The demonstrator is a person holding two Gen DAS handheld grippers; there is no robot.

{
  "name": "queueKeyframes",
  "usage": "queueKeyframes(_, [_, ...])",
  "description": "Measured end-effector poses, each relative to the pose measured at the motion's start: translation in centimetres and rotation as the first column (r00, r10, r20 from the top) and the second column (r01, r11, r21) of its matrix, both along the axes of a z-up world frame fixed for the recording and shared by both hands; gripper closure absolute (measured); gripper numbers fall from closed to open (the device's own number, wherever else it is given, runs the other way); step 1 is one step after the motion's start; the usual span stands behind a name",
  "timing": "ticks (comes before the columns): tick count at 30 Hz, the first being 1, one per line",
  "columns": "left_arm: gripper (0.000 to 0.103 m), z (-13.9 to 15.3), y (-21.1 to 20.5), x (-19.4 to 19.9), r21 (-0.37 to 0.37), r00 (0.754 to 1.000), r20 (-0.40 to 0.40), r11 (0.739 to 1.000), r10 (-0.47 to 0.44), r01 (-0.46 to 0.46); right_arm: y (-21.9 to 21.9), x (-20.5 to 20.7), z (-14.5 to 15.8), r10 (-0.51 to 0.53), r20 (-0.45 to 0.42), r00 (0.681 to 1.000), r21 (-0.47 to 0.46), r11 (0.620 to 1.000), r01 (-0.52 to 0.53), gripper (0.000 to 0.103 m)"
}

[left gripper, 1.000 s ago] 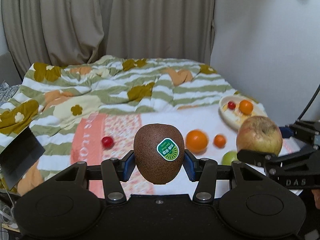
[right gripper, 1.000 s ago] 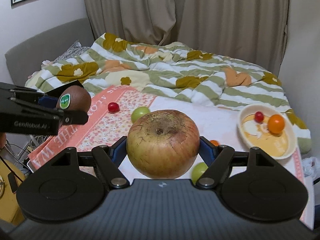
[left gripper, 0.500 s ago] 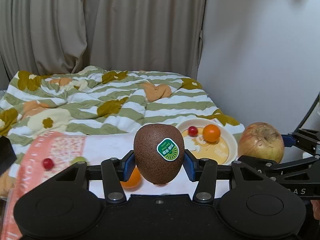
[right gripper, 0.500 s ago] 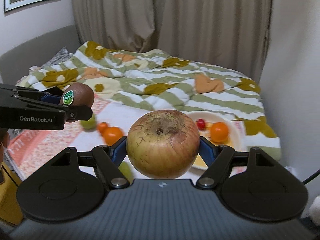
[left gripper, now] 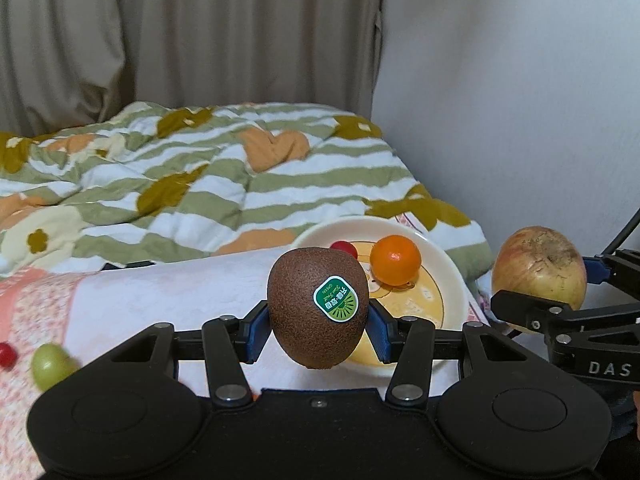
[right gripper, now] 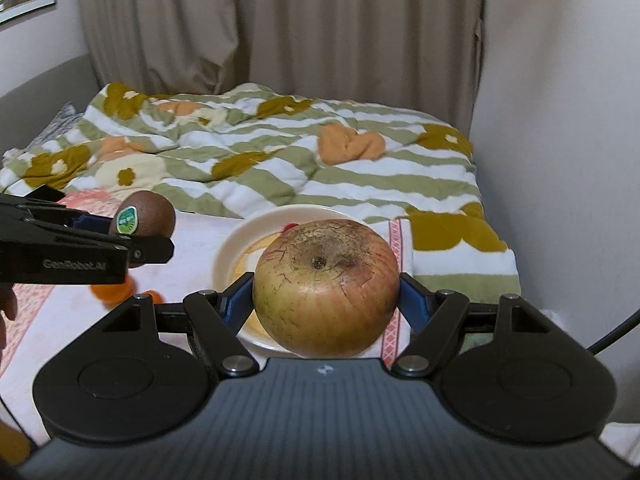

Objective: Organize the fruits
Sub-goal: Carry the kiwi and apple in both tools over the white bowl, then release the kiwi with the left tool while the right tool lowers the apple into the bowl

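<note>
Swung both grippers across the bed: bowl [left gripper: 448, 264] was off to the right, now dead ahead. Left gripper [left gripper: 318, 330] clamped on kiwi [left gripper: 316, 312], right gripper [right gripper: 326, 300] clamped wide on apple [right gripper: 326, 292], both above the bowl's near rim. Drop-off looks next.

We see the round cream plate [left gripper: 448, 276] on the bed, behind the brown kiwi [left gripper: 318, 308]; the russet apple [left gripper: 538, 274] sits right.
</note>
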State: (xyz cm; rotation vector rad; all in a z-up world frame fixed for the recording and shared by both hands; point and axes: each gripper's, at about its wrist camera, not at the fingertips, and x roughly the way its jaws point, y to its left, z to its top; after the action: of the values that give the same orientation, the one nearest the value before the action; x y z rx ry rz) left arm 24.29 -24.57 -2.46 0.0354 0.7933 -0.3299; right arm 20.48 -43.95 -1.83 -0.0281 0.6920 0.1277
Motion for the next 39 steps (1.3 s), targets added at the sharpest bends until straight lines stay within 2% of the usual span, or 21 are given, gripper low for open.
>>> queueKeyframes(11, [0.049, -6.0, -3.8, 7.1, 0.09, 0.991, -0.092, 0.991, -0.094, 0.102, -0.6, 5.0, -3.3, -0.042, -0.061, 0.997, 0.008, 0.999, 0.043, 0.013])
queueKeyframes(21, [0.048, -8.4, -5.8, 8.9, 0.163, 0.977, -0.118, 0.967, -0.176, 0.194, -1.9, 6.5, -4.6, -0.112, -0.099, 0.989, 0.025, 0.993, 0.115, 0.013])
queueKeyframes(22, [0.042, -8.4, -5.8, 8.9, 0.166, 0.976, -0.113, 0.965, -0.184, 0.201, -2.0, 6.6, -4.6, -0.119, -0.1, 0.988, 0.025, 0.992, 0.122, 0.013])
queueKeyframes(23, [0.024, -8.2, -6.0, 8.7, 0.173, 0.976, -0.096, 0.962, -0.195, 0.209, -2.1, 6.5, -4.5, -0.125, -0.099, 0.987, 0.025, 0.991, 0.128, 0.013])
queueKeyframes(25, [0.004, -7.2, -5.8, 7.9, 0.175, 0.975, -0.038, 0.96, -0.217, 0.22, -2.4, 6.5, -4.3, -0.139, -0.096, 0.986, 0.03, 0.989, 0.142, 0.013])
queueKeyframes(27, [0.001, -6.4, -5.6, 7.2, 0.178, 0.975, -0.008, 0.959, -0.223, 0.221, -2.8, 6.4, -3.9, -0.154, -0.089, 0.984, 0.033, 0.987, 0.158, 0.013])
queueKeyframes(33, [0.001, -5.1, -3.7, 6.1, 0.169, 0.979, -0.027, 0.964, -0.203, 0.204, -2.9, 6.6, -2.9, -0.15, -0.075, 0.986, 0.028, 0.988, 0.152, 0.013])
queueKeyframes(39, [0.001, -3.9, -1.2, 4.9, 0.135, 0.99, -0.035, 0.98, -0.139, 0.143, -1.2, 7.7, -3.9, -0.101, -0.106, 0.989, 0.045, 0.993, 0.107, 0.013])
